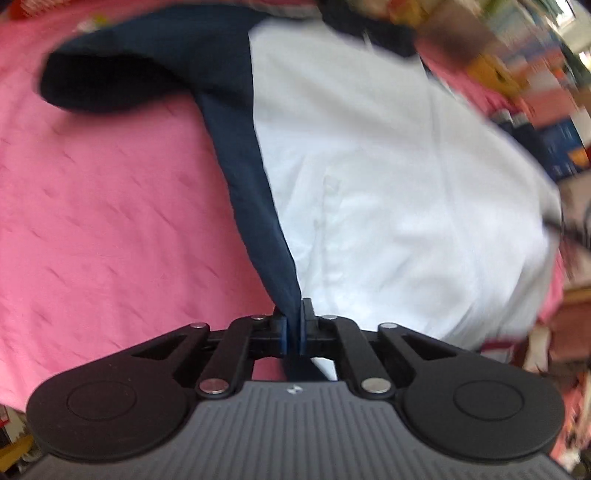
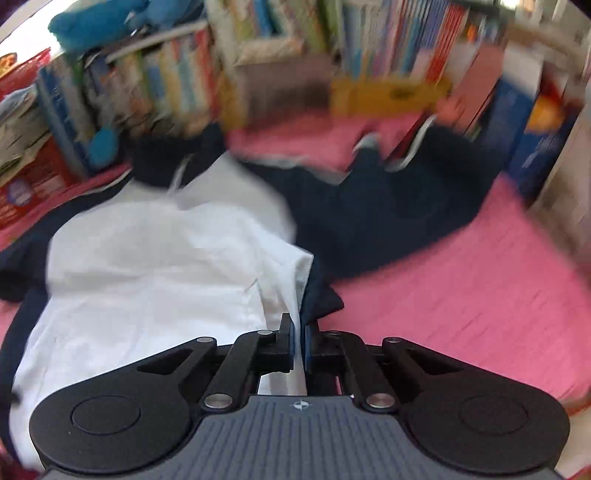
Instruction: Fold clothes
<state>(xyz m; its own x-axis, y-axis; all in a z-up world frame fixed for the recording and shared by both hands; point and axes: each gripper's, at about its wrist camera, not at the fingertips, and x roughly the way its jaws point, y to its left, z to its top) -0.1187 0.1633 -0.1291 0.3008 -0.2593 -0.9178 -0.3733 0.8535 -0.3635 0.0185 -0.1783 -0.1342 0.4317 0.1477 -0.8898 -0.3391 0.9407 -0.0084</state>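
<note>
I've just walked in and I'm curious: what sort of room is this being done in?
Probably a bedroom or a child's room at home. A pink bedspread lies under the white and navy garment, and crowded shelves of colourful books stand behind, with a blue soft toy on top.

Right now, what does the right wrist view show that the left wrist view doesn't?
Only the right wrist view: the right tongs shut on the shirt's white edge, a second dark garment beyond, and bookshelves.
Only the left wrist view: the left tongs shut on the shirt's navy strip.
Both: the white-and-navy shirt on the pink cover.
</note>
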